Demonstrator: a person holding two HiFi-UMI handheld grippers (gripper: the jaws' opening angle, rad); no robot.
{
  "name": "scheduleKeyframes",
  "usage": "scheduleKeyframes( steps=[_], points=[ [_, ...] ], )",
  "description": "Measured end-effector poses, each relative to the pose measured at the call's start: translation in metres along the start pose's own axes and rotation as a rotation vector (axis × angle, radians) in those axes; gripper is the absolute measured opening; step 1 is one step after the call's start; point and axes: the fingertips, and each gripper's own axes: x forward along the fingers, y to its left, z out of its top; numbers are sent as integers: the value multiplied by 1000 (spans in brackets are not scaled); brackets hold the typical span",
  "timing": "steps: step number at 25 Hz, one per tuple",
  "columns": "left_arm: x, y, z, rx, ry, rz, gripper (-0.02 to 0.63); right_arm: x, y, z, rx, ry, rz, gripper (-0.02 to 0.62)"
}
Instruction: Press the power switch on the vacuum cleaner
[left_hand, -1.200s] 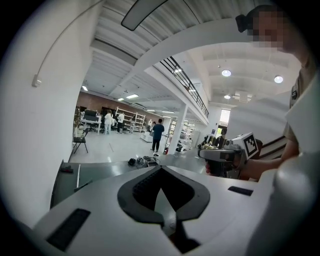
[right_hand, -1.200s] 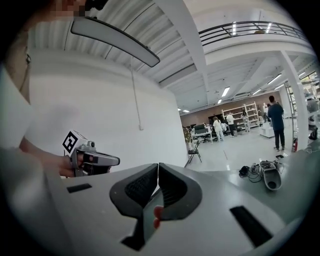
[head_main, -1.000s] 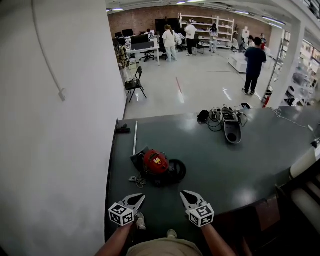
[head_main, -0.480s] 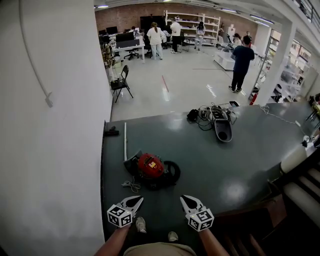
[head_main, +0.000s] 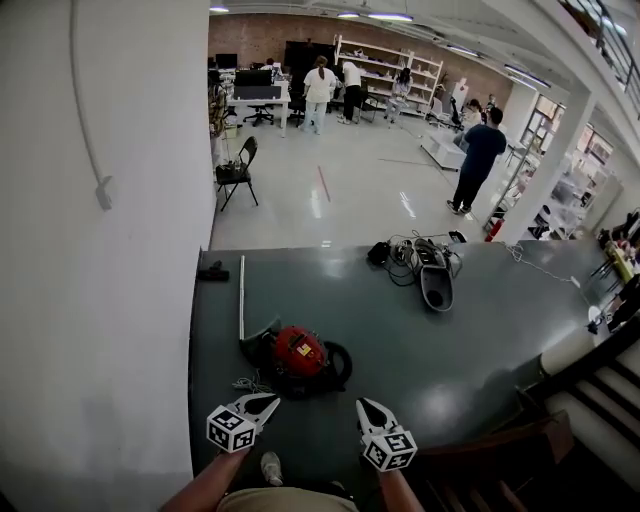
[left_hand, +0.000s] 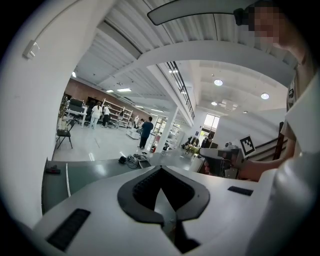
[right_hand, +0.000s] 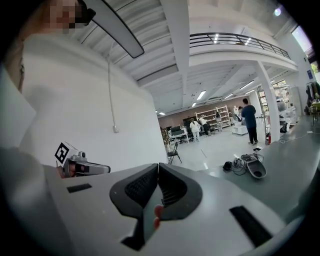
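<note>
Nearer the vacuum cleaner (head_main: 300, 352) now, left gripper (head_main: 270, 402) and right gripper (head_main: 366, 408) pressed together, empty. I judge it rigid, heavy: push switch, no grasp.

The white wall (head_main: 100, 300) closes off your left, right along the table (head_main: 500, 330) edge. The vacuum cleaner (head_main: 300, 355) stands straight ahead of you, with a loose cable (head_main: 247, 383) just beside it on the left. To its right the table is bare as far as the nozzle and cords (head_main: 428, 272)
</note>
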Motion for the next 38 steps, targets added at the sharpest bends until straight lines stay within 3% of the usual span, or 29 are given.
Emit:
scheduleKeyframes(
  steps=[11, 17, 22, 30, 38],
  points=[
    [-16, 36, -13, 30, 32, -109, 6, 25, 33, -4, -19, -27, -74, 12],
    [8, 51, -11, 26, 29, -147, 6, 44, 9, -8, -42, -1, -111, 12],
    [31, 87, -12, -2, 88, -121, 6, 91, -9, -22, -48, 64, -103, 12],
    [97, 162, -11, -79, 175, -31, 6, 199, -78, -63, -57, 191, -74, 12],
    [204, 227, -48, -97, 328, -63, 5, 310, -182, -129, -46, 322, -137, 12]
  ],
)
